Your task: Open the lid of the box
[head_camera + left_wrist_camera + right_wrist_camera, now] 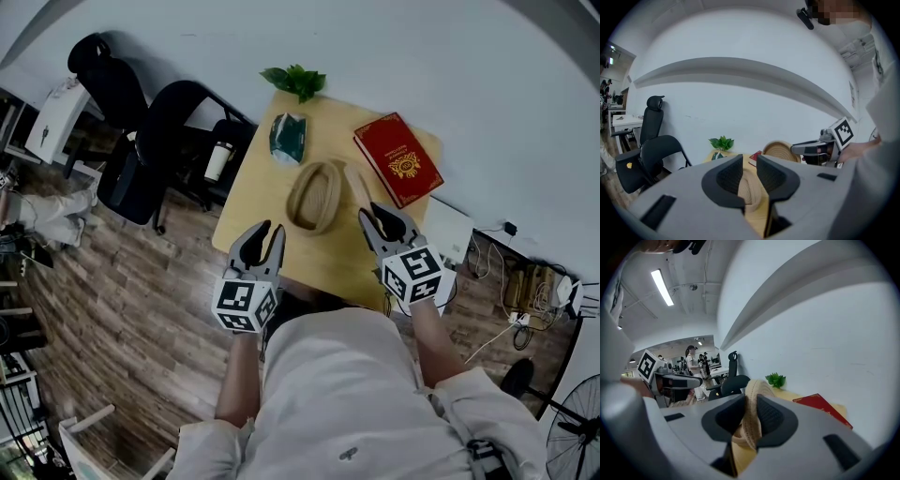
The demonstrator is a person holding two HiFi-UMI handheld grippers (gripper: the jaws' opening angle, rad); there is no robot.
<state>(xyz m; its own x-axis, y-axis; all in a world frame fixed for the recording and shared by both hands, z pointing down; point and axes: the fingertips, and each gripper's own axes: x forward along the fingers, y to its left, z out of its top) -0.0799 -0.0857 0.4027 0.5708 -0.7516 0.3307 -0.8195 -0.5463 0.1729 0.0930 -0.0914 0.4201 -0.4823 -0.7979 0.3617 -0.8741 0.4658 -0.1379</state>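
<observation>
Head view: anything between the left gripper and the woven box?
Nothing visible. Only bare table lies between the left gripper and the box. The packet and plant sit beyond the box, the book off to its right, and the right gripper holds the lid on edge at the box's right side.

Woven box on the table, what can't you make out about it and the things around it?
- Inside of the woven box: too small to tell in the head view; the left gripper blocks most of it in its own view.
- The lid: its lower part is hidden between the right gripper's jaws in that gripper's view.
- The red book and green packet: print too small in the head view.
</observation>
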